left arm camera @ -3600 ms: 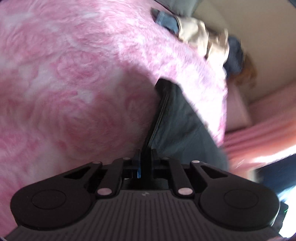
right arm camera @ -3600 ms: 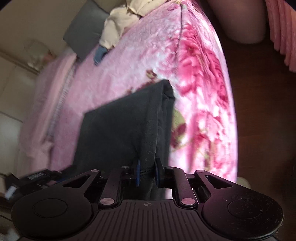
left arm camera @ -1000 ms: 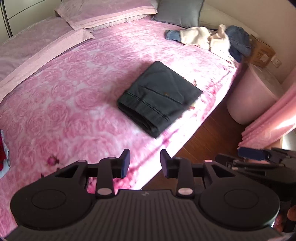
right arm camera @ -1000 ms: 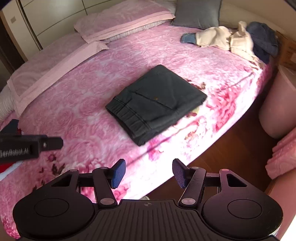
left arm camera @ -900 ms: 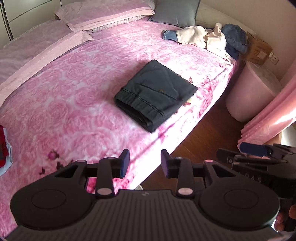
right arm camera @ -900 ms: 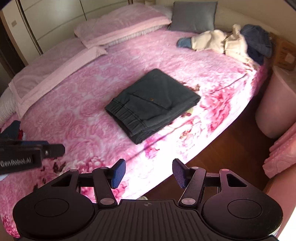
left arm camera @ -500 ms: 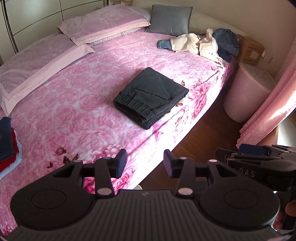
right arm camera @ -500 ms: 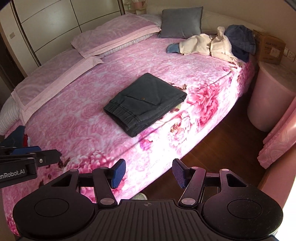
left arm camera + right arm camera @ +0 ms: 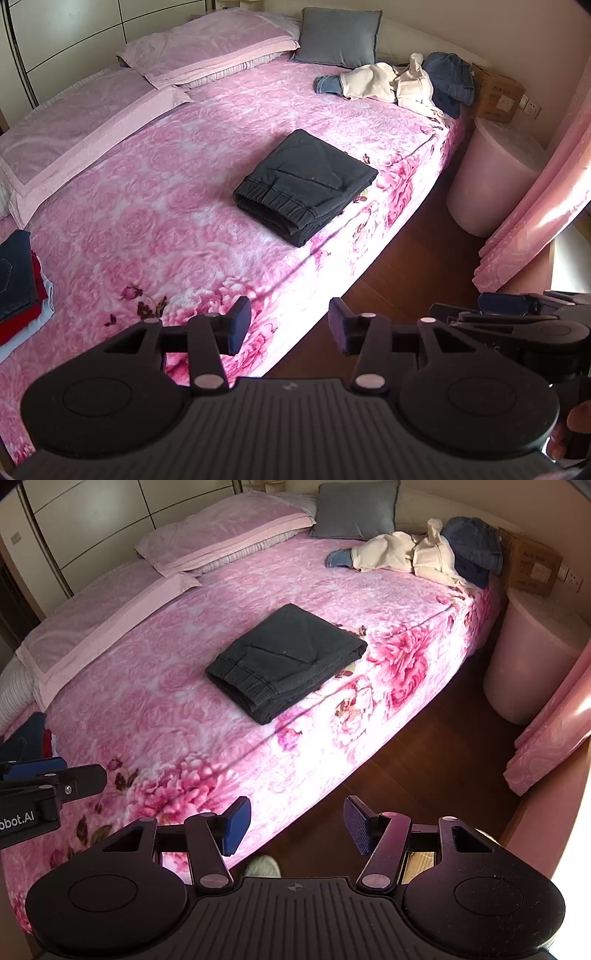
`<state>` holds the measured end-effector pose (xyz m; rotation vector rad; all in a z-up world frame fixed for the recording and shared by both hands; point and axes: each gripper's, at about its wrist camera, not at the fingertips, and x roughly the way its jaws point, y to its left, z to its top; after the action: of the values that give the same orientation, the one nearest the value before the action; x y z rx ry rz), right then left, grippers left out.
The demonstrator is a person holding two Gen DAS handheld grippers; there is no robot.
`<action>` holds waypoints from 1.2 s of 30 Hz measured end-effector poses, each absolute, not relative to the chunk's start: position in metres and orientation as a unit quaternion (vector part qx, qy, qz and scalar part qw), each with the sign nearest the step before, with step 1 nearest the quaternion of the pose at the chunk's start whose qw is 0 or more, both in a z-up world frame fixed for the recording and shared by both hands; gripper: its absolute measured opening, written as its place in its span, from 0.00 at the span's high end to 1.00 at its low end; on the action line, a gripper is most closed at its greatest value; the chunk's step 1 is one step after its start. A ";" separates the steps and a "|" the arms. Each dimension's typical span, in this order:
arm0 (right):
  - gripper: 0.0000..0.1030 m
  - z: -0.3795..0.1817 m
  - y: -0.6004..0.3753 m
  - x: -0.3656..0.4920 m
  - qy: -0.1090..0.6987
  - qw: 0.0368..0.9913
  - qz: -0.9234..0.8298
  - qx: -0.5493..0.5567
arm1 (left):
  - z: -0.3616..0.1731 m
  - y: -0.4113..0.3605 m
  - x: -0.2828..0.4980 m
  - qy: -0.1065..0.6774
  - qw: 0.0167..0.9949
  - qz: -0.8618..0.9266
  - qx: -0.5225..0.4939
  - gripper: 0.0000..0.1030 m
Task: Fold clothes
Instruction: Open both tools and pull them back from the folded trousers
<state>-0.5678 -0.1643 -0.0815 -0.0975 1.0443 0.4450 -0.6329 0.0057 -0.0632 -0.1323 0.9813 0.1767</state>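
While both grippers' fingers (image 9: 240, 325) gape empty, left widening: folded trousers (image 9: 304, 186) on pink bed (image 9: 177, 206).

Stack of folded dark-blue, red and white clothes (image 9: 18, 284) cut by left frame edge; brown cardboard box (image 9: 496, 96) print illegible, possibly a label.

Both grippers now stand well back from the bed (image 9: 155, 192), over its near edge and the floor, no longer down at the cloth. The left gripper (image 9: 290, 328) and right gripper (image 9: 297, 825) have let go of the dark trousers (image 9: 306, 190) — nothing sits between either pair of jaws, and the left jaws are opening. The trousers, earlier hanging from both grips, now lie folded flat on the pink bedspread.
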 end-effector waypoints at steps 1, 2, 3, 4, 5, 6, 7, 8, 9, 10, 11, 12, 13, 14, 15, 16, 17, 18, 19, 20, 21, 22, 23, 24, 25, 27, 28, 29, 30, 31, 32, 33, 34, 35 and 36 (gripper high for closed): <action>0.42 -0.081 -0.163 -0.568 0.495 0.842 0.209 -0.049 | -0.062 0.008 -0.632 0.471 0.876 0.083 -0.062 0.59; 0.42 -0.080 -0.161 -0.568 0.495 0.842 0.206 -0.051 | -0.062 0.010 -0.630 0.472 0.876 0.081 -0.061 0.59; 0.42 -0.079 -0.159 -0.567 0.496 0.842 0.203 -0.052 | -0.062 0.012 -0.628 0.472 0.876 0.078 -0.059 0.59; 0.42 -0.079 -0.156 -0.566 0.497 0.843 0.199 -0.052 | -0.061 0.014 -0.626 0.472 0.876 0.076 -0.058 0.59; 0.42 -0.079 -0.154 -0.565 0.498 0.843 0.196 -0.052 | -0.061 0.017 -0.623 0.473 0.876 0.073 -0.056 0.59; 0.42 -0.078 -0.151 -0.563 0.499 0.843 0.193 -0.052 | -0.061 0.021 -0.621 0.474 0.876 0.071 -0.054 0.59; 0.42 -0.078 -0.148 -0.561 0.500 0.844 0.189 -0.052 | -0.061 0.025 -0.618 0.476 0.875 0.069 -0.053 0.59; 0.42 -0.078 -0.144 -0.558 0.501 0.844 0.186 -0.053 | -0.061 0.029 -0.615 0.477 0.875 0.067 -0.053 0.59; 0.42 -0.077 -0.139 -0.556 0.501 0.844 0.184 -0.054 | -0.061 0.034 -0.612 0.478 0.874 0.065 -0.053 0.58; 0.42 -0.077 -0.134 -0.554 0.500 0.844 0.183 -0.056 | -0.062 0.038 -0.609 0.479 0.874 0.064 -0.052 0.58; 0.42 -0.077 -0.128 -0.553 0.499 0.845 0.183 -0.058 | -0.062 0.043 -0.606 0.480 0.873 0.064 -0.053 0.58; 0.42 -0.077 -0.121 -0.551 0.498 0.845 0.183 -0.061 | -0.063 0.049 -0.602 0.481 0.873 0.063 -0.053 0.58; 0.42 -0.077 -0.115 -0.549 0.497 0.846 0.184 -0.063 | -0.063 0.054 -0.598 0.481 0.873 0.062 -0.053 0.58; 0.42 -0.077 -0.109 -0.546 0.497 0.846 0.183 -0.065 | -0.063 0.059 -0.594 0.480 0.873 0.061 -0.052 0.58; 0.42 -0.078 -0.103 -0.543 0.497 0.846 0.183 -0.067 | -0.063 0.064 -0.591 0.480 0.874 0.061 -0.051 0.58; 0.42 -0.078 -0.098 -0.540 0.497 0.846 0.182 -0.069 | -0.063 0.070 -0.587 0.481 0.874 0.059 -0.050 0.58; 0.42 -0.079 -0.093 -0.537 0.497 0.846 0.181 -0.069 | -0.063 0.076 -0.582 0.481 0.873 0.058 -0.050 0.58; 0.42 -0.080 -0.088 -0.533 0.497 0.846 0.180 -0.070 | -0.064 0.080 -0.578 0.482 0.873 0.056 -0.049 0.58; 0.42 -0.081 -0.083 -0.530 0.497 0.846 0.178 -0.071 | -0.065 0.085 -0.574 0.482 0.873 0.055 -0.048 0.58; 0.42 -0.081 -0.078 -0.526 0.497 0.847 0.177 -0.071 | -0.065 0.089 -0.570 0.482 0.873 0.053 -0.047 0.58; 0.42 -0.082 -0.074 -0.522 0.496 0.847 0.175 -0.072 | -0.065 0.092 -0.566 0.482 0.873 0.052 -0.047 0.58; 0.42 -0.083 -0.070 -0.518 0.496 0.848 0.174 -0.072 | -0.066 0.095 -0.563 0.482 0.874 0.050 -0.046 0.58; 0.42 -0.083 -0.066 -0.515 0.495 0.848 0.172 -0.073 | -0.066 0.099 -0.558 0.482 0.874 0.047 -0.044 0.58; 0.42 -0.084 -0.061 -0.512 0.495 0.849 0.171 -0.073 | -0.066 0.102 -0.555 0.481 0.875 0.045 -0.043 0.58; 0.42 -0.084 -0.058 -0.510 0.494 0.850 0.169 -0.073 | -0.067 0.106 -0.552 0.481 0.875 0.044 -0.042 0.58; 0.42 -0.085 -0.050 -0.504 0.493 0.851 0.167 -0.072 | -0.068 0.113 -0.547 0.481 0.875 0.041 -0.040 0.58; 0.42 -0.086 -0.047 -0.502 0.494 0.851 0.165 -0.071 | -0.068 0.116 -0.545 0.481 0.875 0.039 -0.038 0.58; 0.42 -0.086 -0.043 -0.500 0.495 0.850 0.164 -0.070 | -0.068 0.118 -0.542 0.481 0.875 0.038 -0.038 0.58; 0.42 -0.087 -0.040 -0.498 0.495 0.850 0.163 -0.069 | -0.068 0.121 -0.540 0.480 0.876 0.037 -0.037 0.58; 0.42 -0.087 -0.037 -0.496 0.496 0.850 0.163 -0.069 | -0.067 0.123 -0.537 0.480 0.876 0.037 -0.036 0.58; 0.42 -0.087 -0.034 -0.493 0.496 0.851 0.162 -0.068 | -0.067 0.125 -0.535 0.479 0.876 0.037 -0.036 0.58; 0.42 -0.087 -0.031 -0.491 0.496 0.850 0.161 -0.068 | -0.067 0.128 -0.533 0.478 0.877 0.037 -0.036 0.58; 0.42 -0.088 -0.029 -0.488 0.497 0.850 0.161 -0.069 | -0.067 0.130 -0.531 0.477 0.878 0.037 -0.035 0.58; 0.42 -0.088 -0.026 -0.485 0.497 0.850 0.162 -0.069 | -0.066 0.132 -0.528 0.475 0.878 0.038 -0.035 0.58; 0.42 -0.088 -0.023 -0.483 0.498 0.849 0.163 -0.071 | -0.065 0.134 -0.526 0.473 0.879 0.039 -0.035 0.58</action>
<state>-0.4826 -0.0231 -0.0878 -0.1492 1.0486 0.3435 -0.5263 0.1340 -0.0654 -0.0729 0.9867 0.0823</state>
